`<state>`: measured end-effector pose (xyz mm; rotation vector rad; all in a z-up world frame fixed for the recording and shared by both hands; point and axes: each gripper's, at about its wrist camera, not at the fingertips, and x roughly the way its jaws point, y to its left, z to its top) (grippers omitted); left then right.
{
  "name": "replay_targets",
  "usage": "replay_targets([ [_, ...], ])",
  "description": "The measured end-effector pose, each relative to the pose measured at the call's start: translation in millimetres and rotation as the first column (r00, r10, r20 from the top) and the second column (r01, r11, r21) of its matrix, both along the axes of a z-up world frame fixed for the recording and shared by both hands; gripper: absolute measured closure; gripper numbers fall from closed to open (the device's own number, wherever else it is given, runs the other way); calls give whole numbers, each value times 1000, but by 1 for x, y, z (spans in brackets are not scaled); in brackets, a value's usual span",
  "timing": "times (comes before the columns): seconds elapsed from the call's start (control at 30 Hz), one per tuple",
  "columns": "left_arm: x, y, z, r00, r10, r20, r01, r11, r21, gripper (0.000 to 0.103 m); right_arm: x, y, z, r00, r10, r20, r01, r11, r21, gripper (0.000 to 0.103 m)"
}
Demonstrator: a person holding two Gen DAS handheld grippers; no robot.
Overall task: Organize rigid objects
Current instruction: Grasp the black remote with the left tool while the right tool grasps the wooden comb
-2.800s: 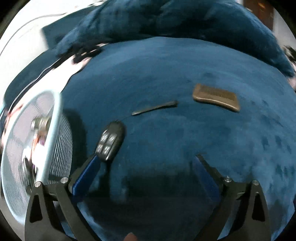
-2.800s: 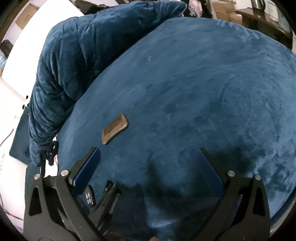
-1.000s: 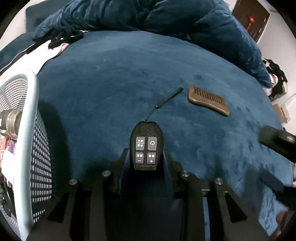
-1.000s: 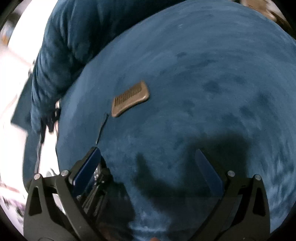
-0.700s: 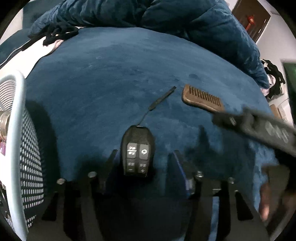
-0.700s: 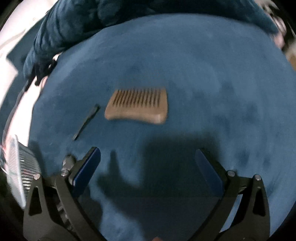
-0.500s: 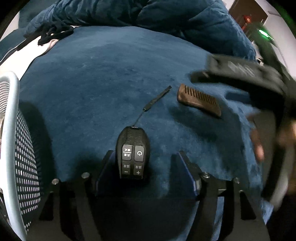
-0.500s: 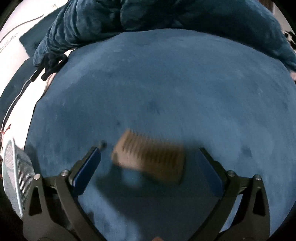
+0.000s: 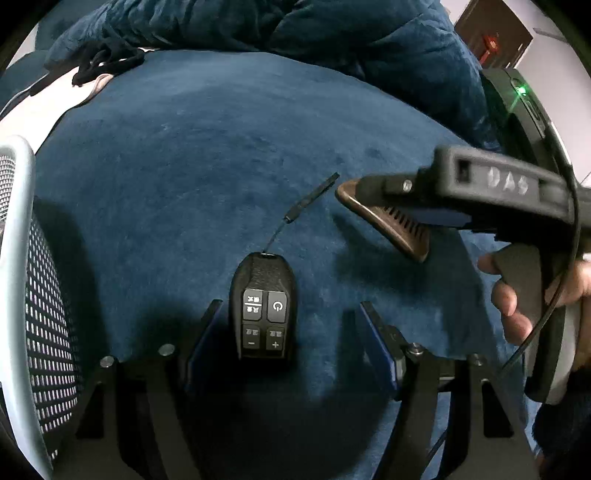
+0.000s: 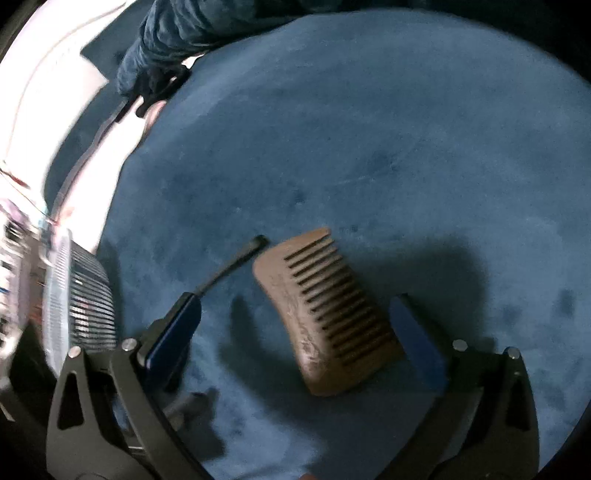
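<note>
A black four-button remote [image 9: 264, 306] lies flat on the blue blanket, its thin cord and black tab [image 9: 314, 195] trailing away from me. My left gripper [image 9: 290, 308] straddles it with its jaws opening; the pads stand clear of the remote's sides. A brown wooden comb [image 10: 325, 310] lies between the fingers of my right gripper [image 10: 295, 299], which is open and low over it, the right pad close to the comb's teeth. In the left wrist view one right finger [image 9: 384, 184] covers part of the comb [image 9: 391, 229].
A white mesh basket [image 9: 22, 295] stands at the left edge of the blanket [image 9: 221, 147], also visible as the basket [image 10: 74, 295] left of the right gripper. A rumpled blue quilt [image 9: 295, 29] lies at the back. A person's hand [image 9: 517, 295] holds the right gripper.
My left gripper let go of the remote, which now lies loose between widened jaws. The right gripper swung in from the right, rolled, and came down around the comb.
</note>
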<state>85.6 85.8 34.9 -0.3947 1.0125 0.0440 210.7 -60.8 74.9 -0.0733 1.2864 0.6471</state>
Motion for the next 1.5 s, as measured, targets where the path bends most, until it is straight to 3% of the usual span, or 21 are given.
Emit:
replay_targets([
  [0.07,1,3,0,1000,2,-4,-2,1000,-7,30,-3,9,0,999,19,44,-17,998,-64,7],
  [0.13,3,6,0,1000,5,-7,-5,1000,-12,30,-3,19,-7,998,42,54,-34,990,-137,19],
  [0.2,5,8,-1,1000,7,-10,-8,1000,-8,30,-8,30,-16,993,78,91,-55,971,-234,20],
  [0.27,6,8,-2,1000,12,-9,-12,1000,-7,30,-13,31,-15,991,76,109,-48,969,-243,27],
  [0.3,8,9,-3,1000,14,-9,-14,1000,-8,30,-16,28,-11,991,71,111,-43,971,-237,41],
  [0.33,10,11,-3,1000,18,-6,-18,1000,-13,30,-18,24,-8,992,66,103,-41,973,-228,49],
  [0.5,14,10,-4,1000,18,-4,-18,1000,-8,34,-44,-8,3,999,15,36,-8,984,-175,49],
  [0.6,13,7,-5,1000,-1,-4,1,1000,10,35,-59,-11,7,998,27,48,-19,986,-167,47],
  [0.73,14,2,-7,999,-28,-23,29,999,16,29,-58,-1,-9,998,24,63,-12,983,-181,34],
  [0.8,15,2,-9,999,-33,-30,34,999,13,29,-55,0,-12,998,-5,63,15,987,-159,35],
  [0.83,15,2,-8,999,-34,-32,35,999,18,32,-57,-1,-11,998,-11,69,22,988,-155,38],
  [0.9,14,-1,-4,999,-30,-41,33,997,65,50,-63,-9,-7,996,-20,84,33,986,-161,51],
  [0.93,12,-2,-2,999,-33,-39,36,995,89,66,-68,-15,-3,996,-30,86,43,988,-151,51],
  [1.13,-5,-9,11,998,-63,-21,65,996,55,66,-93,-44,10,992,-106,61,111,990,-90,52],
  [1.5,-44,-27,34,989,-151,-7,151,987,63,66,-149,-60,6,986,-166,-22,162,979,-123,50],
])
